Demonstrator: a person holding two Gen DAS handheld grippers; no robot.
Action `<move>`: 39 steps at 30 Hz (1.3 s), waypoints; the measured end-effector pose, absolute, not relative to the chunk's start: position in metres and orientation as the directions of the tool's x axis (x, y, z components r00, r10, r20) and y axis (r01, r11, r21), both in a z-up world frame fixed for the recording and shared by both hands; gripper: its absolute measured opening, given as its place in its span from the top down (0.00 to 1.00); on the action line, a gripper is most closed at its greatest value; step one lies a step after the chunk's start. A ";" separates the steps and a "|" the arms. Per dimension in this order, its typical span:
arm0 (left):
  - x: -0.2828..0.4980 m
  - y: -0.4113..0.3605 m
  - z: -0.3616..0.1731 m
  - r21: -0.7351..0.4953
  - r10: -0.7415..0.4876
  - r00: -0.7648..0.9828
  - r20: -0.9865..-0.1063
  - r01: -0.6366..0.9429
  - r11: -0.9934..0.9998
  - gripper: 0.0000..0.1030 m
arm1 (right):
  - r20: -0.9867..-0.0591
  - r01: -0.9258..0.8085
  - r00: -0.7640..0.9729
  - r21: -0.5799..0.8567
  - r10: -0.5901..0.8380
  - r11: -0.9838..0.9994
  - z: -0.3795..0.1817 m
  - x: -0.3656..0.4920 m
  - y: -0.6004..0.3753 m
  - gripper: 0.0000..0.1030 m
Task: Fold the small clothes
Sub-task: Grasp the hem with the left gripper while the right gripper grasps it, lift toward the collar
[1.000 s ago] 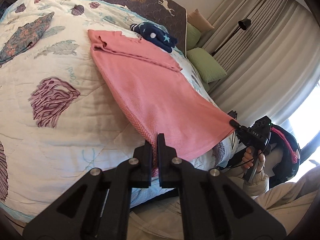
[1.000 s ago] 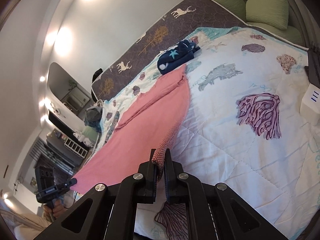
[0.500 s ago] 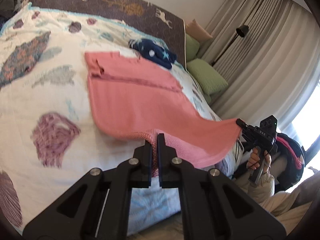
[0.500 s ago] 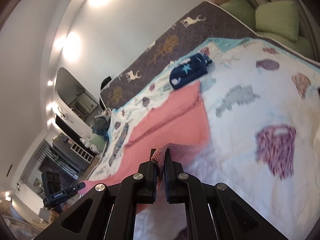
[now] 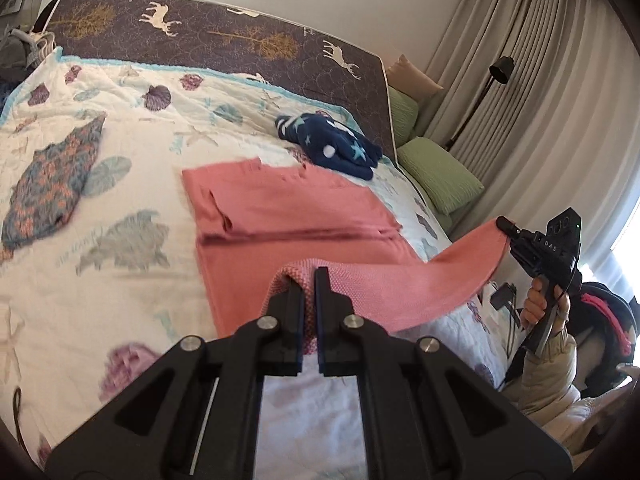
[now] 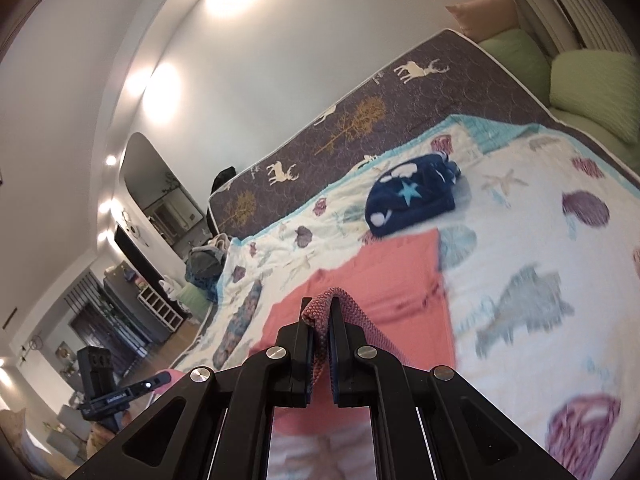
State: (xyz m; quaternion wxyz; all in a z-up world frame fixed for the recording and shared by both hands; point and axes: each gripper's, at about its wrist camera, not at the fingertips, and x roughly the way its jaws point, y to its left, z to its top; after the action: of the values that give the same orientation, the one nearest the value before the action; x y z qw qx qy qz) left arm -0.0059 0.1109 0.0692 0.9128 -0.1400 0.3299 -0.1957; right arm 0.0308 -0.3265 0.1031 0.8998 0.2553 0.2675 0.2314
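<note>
A pink knit garment [image 5: 288,216] lies on the bed quilt [image 5: 120,184], its far part flat and its near hem lifted above it. My left gripper [image 5: 307,276] is shut on one hem corner. My right gripper [image 6: 319,308] is shut on the other hem corner; it also shows in the left wrist view [image 5: 505,225], with the hem stretched between both. The garment shows in the right wrist view [image 6: 384,280] beyond the fingers. The left gripper shows in the right wrist view [image 6: 166,378] at lower left.
A folded navy star-print garment [image 5: 332,148] lies just beyond the pink one, near the headboard [image 5: 224,48]. A floral garment [image 5: 52,184] lies at the left of the quilt. Green pillows [image 5: 436,172] and curtains are to the right.
Both grippers have carried the near hem up and forward over the garment toward the headboard. The garment, earlier stretched off the bed's edge, now lies flat on the quilt with the hem arched above it.
</note>
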 end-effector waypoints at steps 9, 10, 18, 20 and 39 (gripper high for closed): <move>0.060 0.122 0.079 -0.344 -0.407 0.721 -0.560 0.245 0.907 0.95 | -0.382 -0.265 0.774 0.528 0.504 0.807 0.106 0.097 -0.308 0.95; 0.068 0.123 0.079 -0.342 -0.405 0.720 -0.564 0.243 0.908 0.95 | -0.386 -0.259 0.778 0.521 0.495 0.813 0.107 0.106 -0.307 0.95; 0.132 0.128 0.077 -0.364 -0.403 0.701 -0.589 0.216 0.906 0.95 | -0.434 -0.232 0.771 0.491 0.466 0.840 0.104 0.172 -0.291 0.95; 0.148 0.128 0.074 -0.359 -0.394 0.697 -0.599 0.206 0.910 0.95 | -0.451 -0.216 0.766 0.490 0.458 0.845 0.099 0.187 -0.287 0.95; 0.276 0.146 -0.024 -0.467 -0.403 0.514 -0.757 0.005 0.884 0.95 | -0.692 0.054 0.621 0.507 0.368 0.861 0.009 0.325 -0.282 0.94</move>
State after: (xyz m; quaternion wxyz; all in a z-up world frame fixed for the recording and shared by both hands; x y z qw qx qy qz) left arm 0.2761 0.1460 -0.0238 0.8449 -0.2083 0.4777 -0.1208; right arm 0.3253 -0.2816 0.0085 0.8653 0.2480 0.4260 0.0907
